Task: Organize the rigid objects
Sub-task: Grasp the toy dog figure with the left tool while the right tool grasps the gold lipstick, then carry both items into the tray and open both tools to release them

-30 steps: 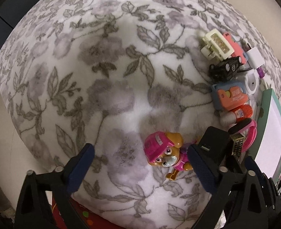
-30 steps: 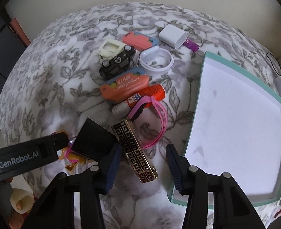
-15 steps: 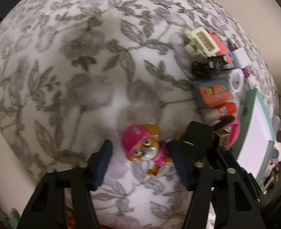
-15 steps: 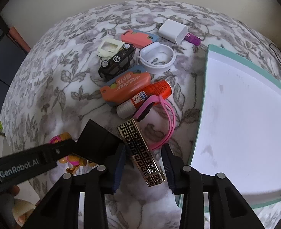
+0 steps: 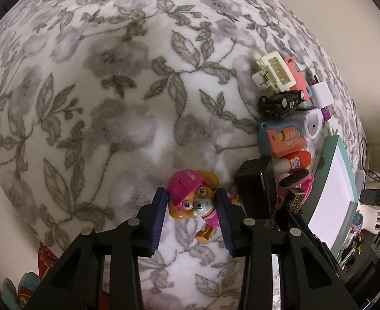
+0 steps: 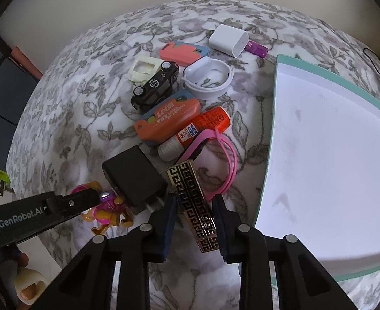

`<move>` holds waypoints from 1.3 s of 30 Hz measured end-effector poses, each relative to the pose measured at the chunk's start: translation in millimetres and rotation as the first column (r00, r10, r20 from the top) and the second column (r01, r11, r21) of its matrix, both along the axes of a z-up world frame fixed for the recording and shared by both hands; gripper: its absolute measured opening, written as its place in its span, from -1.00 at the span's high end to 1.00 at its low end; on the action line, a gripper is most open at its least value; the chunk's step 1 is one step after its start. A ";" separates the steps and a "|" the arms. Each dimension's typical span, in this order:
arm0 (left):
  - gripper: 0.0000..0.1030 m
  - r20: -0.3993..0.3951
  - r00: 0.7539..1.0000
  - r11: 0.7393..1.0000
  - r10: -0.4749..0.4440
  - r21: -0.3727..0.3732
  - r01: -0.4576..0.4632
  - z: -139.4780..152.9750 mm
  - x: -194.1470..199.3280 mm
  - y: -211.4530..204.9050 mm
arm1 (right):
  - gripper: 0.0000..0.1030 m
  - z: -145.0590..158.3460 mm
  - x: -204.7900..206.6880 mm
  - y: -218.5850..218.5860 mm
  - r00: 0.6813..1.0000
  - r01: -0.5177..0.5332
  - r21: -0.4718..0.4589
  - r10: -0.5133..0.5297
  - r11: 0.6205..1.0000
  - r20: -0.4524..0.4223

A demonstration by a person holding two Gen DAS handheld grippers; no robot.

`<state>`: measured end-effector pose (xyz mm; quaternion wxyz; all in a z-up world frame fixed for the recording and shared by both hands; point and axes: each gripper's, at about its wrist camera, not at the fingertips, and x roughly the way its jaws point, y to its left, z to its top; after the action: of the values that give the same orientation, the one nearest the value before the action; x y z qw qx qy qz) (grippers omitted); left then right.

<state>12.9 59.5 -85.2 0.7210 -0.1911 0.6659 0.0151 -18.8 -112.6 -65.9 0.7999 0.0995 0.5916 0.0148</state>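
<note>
- The left gripper [image 5: 192,208] pointed steeply down at a toy puppy figure [image 5: 191,199] in a pink cap, lying on the floral blanket [image 5: 112,103]; its jaws were closing with the figure's head between them, the pads on either side of the head and seemingly touching it
- The figure looked like light, hard moulded plastic, stiff but rounded and glossy; I judged the head the best hold, being the widest part, though its curved sides could slip out of flat pads; the thin legs looked the poorer place to take it
- The right gripper [image 6: 194,222] was closing on a black-and-gold patterned bar [image 6: 194,206], which lay lengthwise between the pads just beside the tray [image 6: 267,170]; contact looked made or all but made
- The bar seemed rigid, narrow and flat-sided, so a pinch across its long edges suited it; held near one end, as here, it might tip on lifting
- The teal-rimmed tray with its white floor held nothing visible
- A black charger [image 6: 133,178], a pink band [image 6: 223,155], an orange glue bottle [image 6: 197,131], a toy car [image 6: 155,87] and a white ring [image 6: 208,77] lay close together on the blanket
</note>
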 end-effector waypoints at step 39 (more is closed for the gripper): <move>0.23 0.287 0.957 0.999 -0.046 0.030 0.039 93.6 -12.7 -14.9 | 0.56 77.8 -18.4 -56.0 0.975 0.141 0.060 -0.149 0.988 0.168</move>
<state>0.2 44.5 8.4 0.8125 -0.1682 0.5579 -0.0204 -37.2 -168.6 11.9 0.8442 0.1599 0.5111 -0.0208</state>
